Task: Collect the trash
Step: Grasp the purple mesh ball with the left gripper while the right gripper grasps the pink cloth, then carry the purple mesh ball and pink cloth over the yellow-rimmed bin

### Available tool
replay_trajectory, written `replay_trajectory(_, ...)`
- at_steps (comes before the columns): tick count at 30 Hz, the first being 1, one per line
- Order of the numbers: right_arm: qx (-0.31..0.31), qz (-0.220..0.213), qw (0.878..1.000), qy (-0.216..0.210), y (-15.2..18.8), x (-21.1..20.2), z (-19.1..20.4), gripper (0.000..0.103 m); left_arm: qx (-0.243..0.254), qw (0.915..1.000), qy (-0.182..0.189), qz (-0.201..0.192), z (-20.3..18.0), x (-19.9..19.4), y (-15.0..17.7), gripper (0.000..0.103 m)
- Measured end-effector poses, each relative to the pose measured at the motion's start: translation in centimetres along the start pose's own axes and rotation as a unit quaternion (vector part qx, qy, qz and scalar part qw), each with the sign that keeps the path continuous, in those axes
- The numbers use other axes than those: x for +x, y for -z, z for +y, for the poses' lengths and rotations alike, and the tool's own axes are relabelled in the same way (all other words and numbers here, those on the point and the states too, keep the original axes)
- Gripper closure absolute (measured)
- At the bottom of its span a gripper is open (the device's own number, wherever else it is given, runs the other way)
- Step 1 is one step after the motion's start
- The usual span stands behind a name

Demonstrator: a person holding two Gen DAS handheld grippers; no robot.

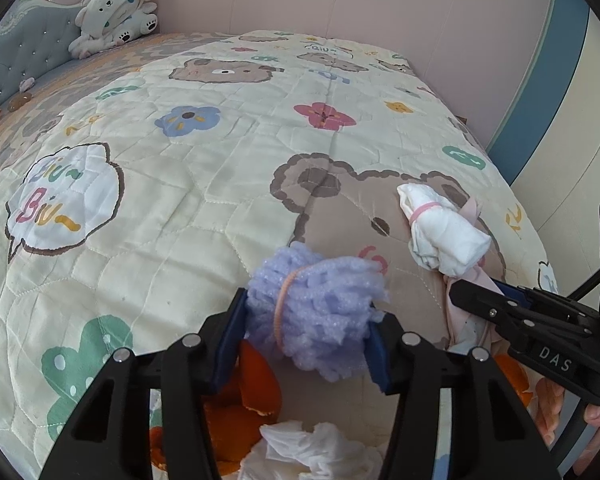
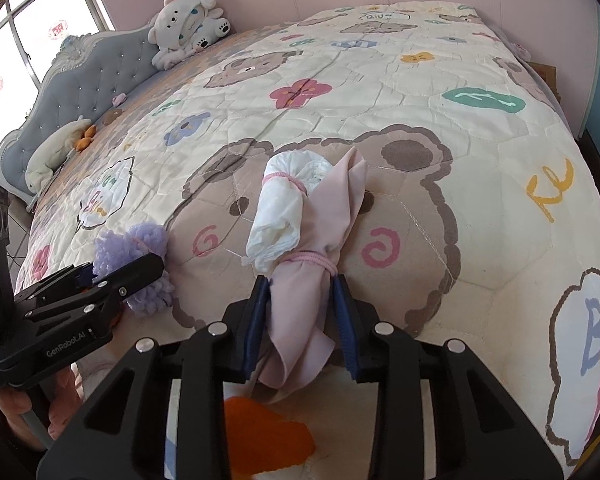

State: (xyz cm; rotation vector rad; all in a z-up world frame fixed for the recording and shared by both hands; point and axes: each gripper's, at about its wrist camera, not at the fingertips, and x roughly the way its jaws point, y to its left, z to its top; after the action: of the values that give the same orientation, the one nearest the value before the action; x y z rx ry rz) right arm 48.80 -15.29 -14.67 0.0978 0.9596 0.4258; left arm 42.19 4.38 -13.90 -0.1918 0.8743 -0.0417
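**Ann:** Left wrist view first — the left gripper (image 1: 308, 316) has its blue pads on either side of the purple wad (image 1: 320, 304), and both pads press into the fluff. I'd call that a pinch, taken across the bundle's waist where the band squeezes it narrow.

**Ben:** Makes sense; the middle is the firmest part of something that soft. And the right gripper (image 2: 300, 304)?

**Ann:** From its own camera, its jaws sit close around the neck of the pink cloth (image 2: 300, 312), just near of the pink band. The left pad touches the cloth; on the right I can't tell whether a sliver of gap is left. So: closed around it, full squeeze unsure.

**Ben:** The white roll (image 2: 278, 216) is tied to that cloth?

**Ann:** It lies against the cloth's far end, with its own band around it. Whether it is joined I can't tell. If it is, gripping the neck should bring both up.

**Ben:** Where does everything lie?

**Ann:** On the quilt (image 1: 180, 208), near edge, over the big bear print — wad to the left, cloth to the right, close together. Nearer still, under the grippers, lie orange peel (image 1: 256, 384) and crumpled tissue (image 1: 320, 452).

**Ben:** So more to collect.

**Ann:** I'd judge so. No bin shows in either view.
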Motion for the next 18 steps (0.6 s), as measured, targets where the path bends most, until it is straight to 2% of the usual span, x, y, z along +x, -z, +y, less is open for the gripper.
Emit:
replay_trajectory(6, 0.01, -0.002, 1.0, -0.008, 0.3, -0.5, -0.2, 0.082, 0.002, 1.0, 0.005, -0.005, -0.1, -0.5, 0.2, 0.055)
replay_trajectory(18, 0.025, -0.008, 1.0, -0.006, 2.4, -3.9, -0.9, 0.083, 0.011, 0.9998, 0.017, -0.001, -1.4, -2.5, 2.1, 0.055)
